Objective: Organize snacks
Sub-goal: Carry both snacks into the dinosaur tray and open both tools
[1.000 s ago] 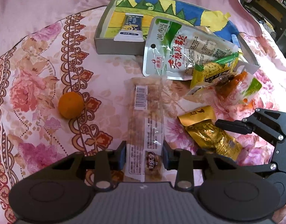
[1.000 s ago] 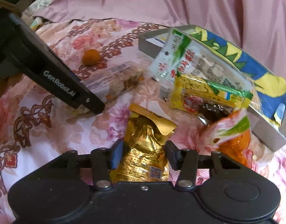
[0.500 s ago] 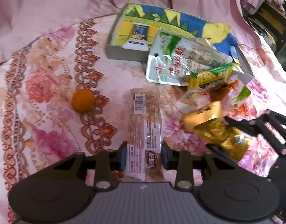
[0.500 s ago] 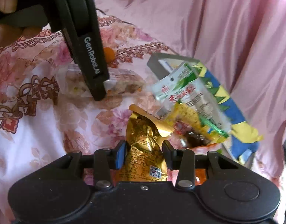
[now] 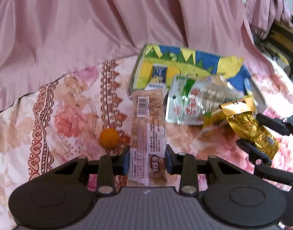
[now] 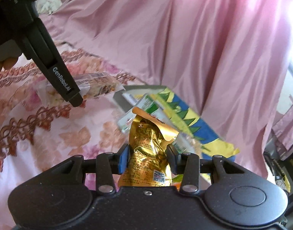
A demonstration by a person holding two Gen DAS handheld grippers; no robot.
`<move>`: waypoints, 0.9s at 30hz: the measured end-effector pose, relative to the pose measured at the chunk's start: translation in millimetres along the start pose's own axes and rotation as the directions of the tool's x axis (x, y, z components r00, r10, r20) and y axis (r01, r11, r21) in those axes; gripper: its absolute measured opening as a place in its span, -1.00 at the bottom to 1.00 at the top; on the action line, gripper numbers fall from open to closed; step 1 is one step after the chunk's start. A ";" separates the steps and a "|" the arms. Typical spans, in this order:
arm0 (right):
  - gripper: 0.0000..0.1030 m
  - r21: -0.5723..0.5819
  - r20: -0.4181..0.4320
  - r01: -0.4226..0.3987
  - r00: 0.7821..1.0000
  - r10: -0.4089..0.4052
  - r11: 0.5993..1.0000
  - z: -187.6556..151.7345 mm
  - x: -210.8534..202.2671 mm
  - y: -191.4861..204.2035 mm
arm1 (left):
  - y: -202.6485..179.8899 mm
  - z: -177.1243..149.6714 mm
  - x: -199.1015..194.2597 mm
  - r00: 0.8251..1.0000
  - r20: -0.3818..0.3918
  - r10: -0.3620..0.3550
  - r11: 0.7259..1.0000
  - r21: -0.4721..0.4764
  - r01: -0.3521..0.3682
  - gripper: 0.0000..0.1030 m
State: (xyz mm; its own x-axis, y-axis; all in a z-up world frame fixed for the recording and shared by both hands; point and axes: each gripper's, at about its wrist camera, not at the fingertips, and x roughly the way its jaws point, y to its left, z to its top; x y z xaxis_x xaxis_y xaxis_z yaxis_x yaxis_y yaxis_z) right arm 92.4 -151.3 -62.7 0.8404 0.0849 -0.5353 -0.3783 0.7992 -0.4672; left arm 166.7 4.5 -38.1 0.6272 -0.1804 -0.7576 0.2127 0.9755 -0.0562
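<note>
My left gripper point(image 5: 147, 161) is shut on the near end of a long clear snack bar packet point(image 5: 148, 126), held off the floral sheet and pointing toward the colourful box point(image 5: 184, 61). In the right wrist view the same bar point(image 6: 100, 85) hangs from the left gripper's finger point(image 6: 62, 82). My right gripper point(image 6: 148, 159) is shut on a crumpled gold foil packet point(image 6: 148, 140), also lifted; it shows at the right of the left wrist view as the gold packet point(image 5: 250, 128). A small blue-and-white packet point(image 5: 158, 74) lies inside the box. A green-and-white pouch point(image 5: 200, 99) leans over its near rim.
A small orange fruit point(image 5: 109, 138) lies on the floral sheet point(image 5: 69, 115) left of the bar. Pink draped fabric point(image 5: 108, 19) rises behind the box point(image 6: 200, 128). Other snack packets lie under the gold one. Dark furniture point(image 5: 280, 44) stands at the far right.
Both grippers have risen with their packets and tipped up toward the box. The bar and the gold packet have left the sheet. The right jaws drew in slightly on the gold packet.
</note>
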 end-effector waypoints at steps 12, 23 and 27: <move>-0.14 0.019 0.087 0.078 0.993 -0.080 0.997 17.2 11.8 -28.7 | -11.0 71.9 20.4 0.986 0.169 0.002 0.997 -0.081 0.011 -0.25; -0.14 0.214 0.038 0.175 0.982 -0.187 0.961 13.3 54.8 -103.0 | -22.7 130.6 94.8 0.970 0.238 -0.048 0.992 -0.102 0.074 -0.25; -0.14 0.262 0.010 0.175 0.983 -0.184 0.949 9.7 85.0 -119.3 | -25.5 132.9 115.4 0.973 0.224 -0.064 0.992 -0.089 0.086 -0.25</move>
State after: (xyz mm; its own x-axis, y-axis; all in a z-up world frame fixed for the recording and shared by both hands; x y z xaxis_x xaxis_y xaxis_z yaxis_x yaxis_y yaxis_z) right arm 212.7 -233.6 -45.6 0.8995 -0.0579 -0.4330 -0.1102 0.9291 -0.3531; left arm 333.1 -57.9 -37.7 0.7640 -0.2658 -0.5879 0.1981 0.9638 -0.1784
